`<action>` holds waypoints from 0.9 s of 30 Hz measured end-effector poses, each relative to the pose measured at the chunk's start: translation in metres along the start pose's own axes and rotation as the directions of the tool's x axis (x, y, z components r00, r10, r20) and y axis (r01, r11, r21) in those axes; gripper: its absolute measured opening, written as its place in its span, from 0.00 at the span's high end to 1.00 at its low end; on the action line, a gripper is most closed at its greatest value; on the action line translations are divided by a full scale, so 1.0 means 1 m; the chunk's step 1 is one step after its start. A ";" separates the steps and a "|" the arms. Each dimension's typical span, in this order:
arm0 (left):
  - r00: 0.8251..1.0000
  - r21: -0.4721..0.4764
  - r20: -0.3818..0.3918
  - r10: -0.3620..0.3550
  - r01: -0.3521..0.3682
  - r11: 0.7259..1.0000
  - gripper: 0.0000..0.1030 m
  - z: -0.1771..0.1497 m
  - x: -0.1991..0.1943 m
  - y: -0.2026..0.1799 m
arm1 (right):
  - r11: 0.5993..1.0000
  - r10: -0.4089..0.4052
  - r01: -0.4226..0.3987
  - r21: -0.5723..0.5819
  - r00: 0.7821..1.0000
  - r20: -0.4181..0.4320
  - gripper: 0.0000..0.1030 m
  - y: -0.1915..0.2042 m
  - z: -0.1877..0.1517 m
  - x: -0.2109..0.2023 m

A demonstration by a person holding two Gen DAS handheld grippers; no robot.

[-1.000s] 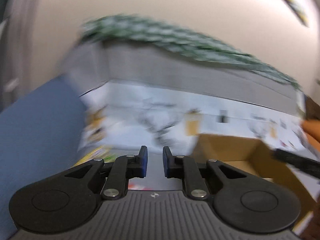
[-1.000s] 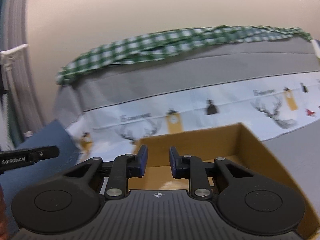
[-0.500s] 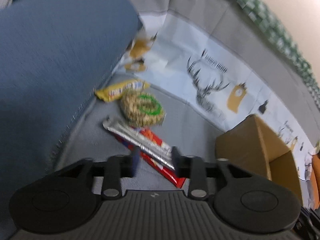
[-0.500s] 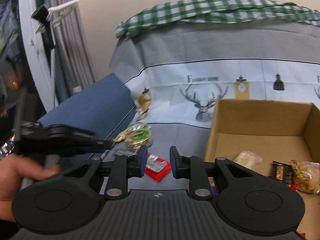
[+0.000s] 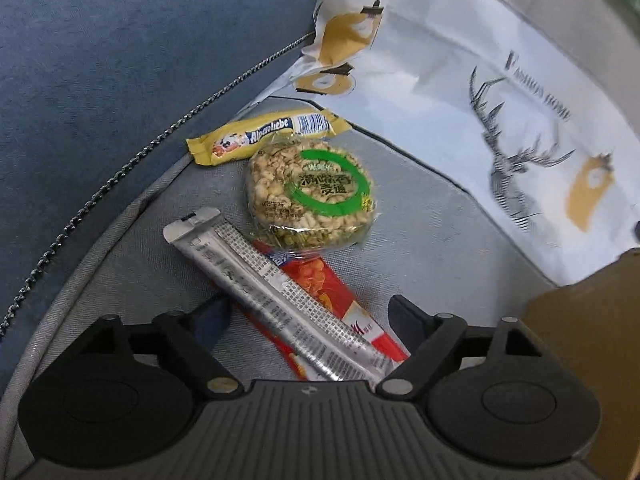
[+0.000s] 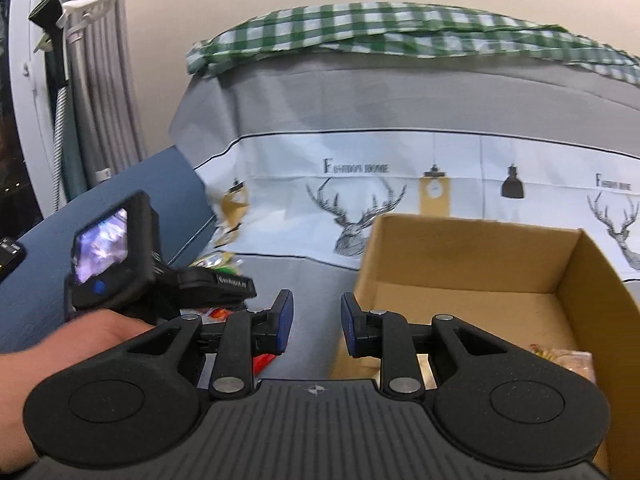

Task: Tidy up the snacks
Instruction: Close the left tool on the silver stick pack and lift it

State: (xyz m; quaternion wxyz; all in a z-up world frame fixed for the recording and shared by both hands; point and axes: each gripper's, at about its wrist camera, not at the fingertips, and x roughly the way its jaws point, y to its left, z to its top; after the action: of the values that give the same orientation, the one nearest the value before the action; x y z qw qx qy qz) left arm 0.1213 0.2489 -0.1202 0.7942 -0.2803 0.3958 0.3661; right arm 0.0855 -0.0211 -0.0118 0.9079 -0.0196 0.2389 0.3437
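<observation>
In the left wrist view my left gripper (image 5: 310, 314) points down at a pile of snacks on the grey bed cover, its jaws opening wide. A silver stick packet (image 5: 240, 256) lies across a red packet (image 5: 320, 276), and both run between the fingers untouched. Beyond them sit a round peanut cake with a green ring (image 5: 312, 192) and a yellow Alpenliebe bar (image 5: 264, 134). My right gripper (image 6: 316, 322) hovers by the near left corner of the open cardboard box (image 6: 460, 248), nearly shut and empty. Packets (image 6: 560, 356) lie inside the box.
A blue cushion (image 5: 100, 60) borders the snacks on the left. A white deer-print sheet (image 5: 500, 100) lies behind them. The box corner (image 5: 580, 340) is at the lower right. In the right wrist view a person's hand (image 6: 80, 344) holds the left tool over the snack pile.
My left gripper has swung down from facing the wall to hang over the snacks, and its jaws have gone from shut to wide apart. The right gripper has drifted a little and stays narrow.
</observation>
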 end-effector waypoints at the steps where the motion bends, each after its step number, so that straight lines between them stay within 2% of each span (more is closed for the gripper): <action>1: 0.999 0.041 0.015 0.031 -0.032 0.999 0.08 -0.002 0.002 -0.009 | 1.000 -0.003 0.003 0.001 1.000 0.002 0.73 -0.002 0.000 0.000; 4: 0.993 0.177 0.037 0.115 -0.119 0.977 0.08 -0.011 0.012 -0.029 | 1.000 -0.005 0.005 -0.003 1.000 0.000 0.73 -0.006 0.000 0.000; 6: 0.990 0.237 0.060 0.124 -0.135 0.962 0.09 -0.017 0.012 -0.035 | 1.000 -0.005 0.005 -0.001 1.000 0.000 0.73 -0.008 0.001 0.000; 12: 0.997 0.324 0.038 0.063 -0.072 0.943 0.44 -0.026 -0.003 -0.025 | 1.000 -0.007 0.007 0.007 1.000 0.009 0.73 -0.009 0.001 -0.001; 14: 0.999 0.341 0.010 0.036 -0.037 0.939 0.48 -0.030 -0.009 -0.016 | 1.000 -0.002 0.002 0.008 1.000 0.010 0.73 -0.008 0.001 -0.002; 18: 0.996 0.386 -0.080 -0.038 0.066 0.920 0.49 -0.040 -0.024 0.002 | 1.000 0.007 -0.007 -0.008 1.000 0.015 0.73 -0.002 -0.002 -0.006; 20: 0.986 0.421 -0.146 -0.080 0.135 0.897 0.49 -0.050 -0.034 0.012 | 1.000 0.013 -0.013 -0.018 1.000 0.019 0.73 0.002 -0.003 -0.007; 23: 0.957 0.456 -0.252 -0.144 0.248 0.855 0.49 -0.066 -0.047 0.026 | 0.999 0.033 -0.033 -0.034 0.999 0.024 0.73 0.010 -0.006 -0.011; 25: 0.946 0.464 -0.270 -0.180 0.291 0.836 0.45 -0.071 -0.057 0.036 | 0.998 0.046 -0.045 -0.044 0.999 0.025 0.73 0.015 -0.008 -0.014; 27: 0.946 0.494 -0.268 -0.181 0.297 0.817 0.43 -0.074 -0.061 0.045 | 0.997 0.061 -0.059 -0.047 0.998 0.026 0.73 0.020 -0.011 -0.018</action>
State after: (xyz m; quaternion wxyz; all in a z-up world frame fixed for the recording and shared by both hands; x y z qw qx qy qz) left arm 0.0284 0.1981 -0.1159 0.8340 -0.1357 0.5237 0.1084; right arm 0.0571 -0.0188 -0.0107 0.8997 -0.0286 0.2190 0.3765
